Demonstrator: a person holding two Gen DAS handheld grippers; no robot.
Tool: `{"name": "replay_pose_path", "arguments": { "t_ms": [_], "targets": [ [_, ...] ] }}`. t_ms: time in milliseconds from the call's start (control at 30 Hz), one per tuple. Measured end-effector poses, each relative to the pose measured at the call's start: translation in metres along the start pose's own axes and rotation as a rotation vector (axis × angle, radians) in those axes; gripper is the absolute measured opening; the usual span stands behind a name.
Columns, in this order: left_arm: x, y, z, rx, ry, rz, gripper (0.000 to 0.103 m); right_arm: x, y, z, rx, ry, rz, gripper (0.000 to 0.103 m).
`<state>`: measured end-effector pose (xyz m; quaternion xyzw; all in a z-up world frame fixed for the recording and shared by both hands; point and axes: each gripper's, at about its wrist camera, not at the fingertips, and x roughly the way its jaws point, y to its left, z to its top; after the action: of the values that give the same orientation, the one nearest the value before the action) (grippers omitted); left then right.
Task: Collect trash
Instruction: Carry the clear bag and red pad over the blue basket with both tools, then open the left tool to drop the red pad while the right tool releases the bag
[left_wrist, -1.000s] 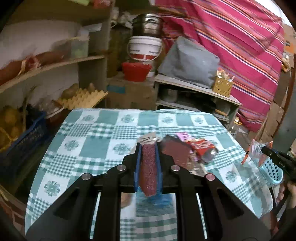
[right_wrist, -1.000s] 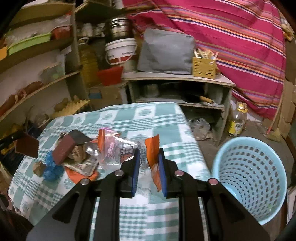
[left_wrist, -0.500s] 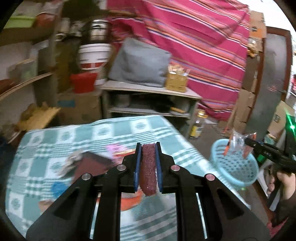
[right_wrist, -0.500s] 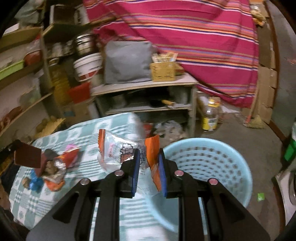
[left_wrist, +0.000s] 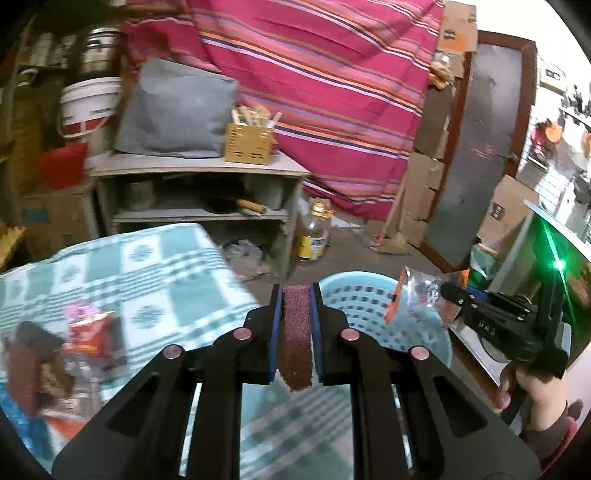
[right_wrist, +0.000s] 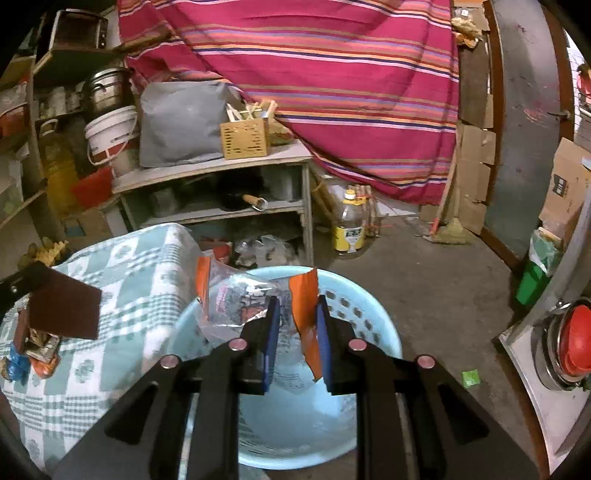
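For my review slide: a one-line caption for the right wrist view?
Right gripper holds a clear orange-edged wrapper above the blue basket.

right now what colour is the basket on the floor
Light blue basket, with perforated walls; clearest in the right wrist view.

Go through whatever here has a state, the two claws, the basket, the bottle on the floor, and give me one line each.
left claw: shut on a maroon scouring pad
right claw: shut on a clear and orange snack wrapper, held above the basket
blue basket: upright on the floor; little of its inside shows
bottle: upright, capped
table trash pile: on the checked cloth
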<state>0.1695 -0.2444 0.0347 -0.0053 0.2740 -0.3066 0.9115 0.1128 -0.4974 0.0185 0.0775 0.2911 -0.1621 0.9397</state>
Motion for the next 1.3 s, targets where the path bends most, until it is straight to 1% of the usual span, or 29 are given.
{"name": "replay_pose_path", "arguments": {
  "t_ms": [267,433,567,767,800,833,867,933,967,1033,1167,1200,1300],
  "targets": [
    [0.045,-0.045,-0.004,0.039,0.033,-0.056,0.013,0.004,-0.042,-0.006,0.087,0.020,-0.025,0.020],
    [0.064,-0.057,-0.005,0.035,0.048,-0.090,0.013,0.005,-0.047,-0.009,0.120,0.027,-0.025,0.020],
    [0.080,-0.064,-0.008,0.050,0.065,-0.086,0.013,0.007,-0.049,-0.010,0.121,0.033,-0.026,0.020],
    [0.097,-0.062,-0.013,0.054,0.095,-0.085,0.014,0.013,-0.057,-0.011,0.148,0.048,-0.029,0.020],
    [0.099,-0.061,-0.013,0.053,0.097,-0.081,0.016,0.013,-0.057,-0.011,0.151,0.050,-0.027,0.020],
    [0.099,-0.060,-0.013,0.048,0.101,-0.078,0.021,0.014,-0.058,-0.011,0.151,0.051,-0.026,0.020],
    [0.099,-0.058,-0.013,0.046,0.102,-0.072,0.025,0.014,-0.058,-0.011,0.150,0.050,-0.028,0.020],
    [0.097,-0.055,-0.012,0.045,0.092,-0.049,0.036,0.014,-0.058,-0.011,0.149,0.048,-0.029,0.020],
    [0.095,-0.055,-0.011,0.048,0.086,-0.038,0.039,0.014,-0.058,-0.011,0.150,0.048,-0.028,0.020],
    [0.089,-0.052,-0.010,0.051,0.069,-0.008,0.052,0.015,-0.058,-0.011,0.153,0.047,-0.026,0.020],
    [0.076,-0.047,-0.007,0.043,0.035,0.041,0.065,0.019,-0.058,-0.012,0.160,0.047,-0.019,0.020],
    [0.072,-0.046,-0.006,0.040,0.027,0.051,0.070,0.019,-0.057,-0.012,0.160,0.046,-0.017,0.020],
    [0.063,-0.042,-0.003,0.044,0.007,0.079,0.081,0.021,-0.053,-0.012,0.155,0.040,-0.019,0.023]
  ]
}}
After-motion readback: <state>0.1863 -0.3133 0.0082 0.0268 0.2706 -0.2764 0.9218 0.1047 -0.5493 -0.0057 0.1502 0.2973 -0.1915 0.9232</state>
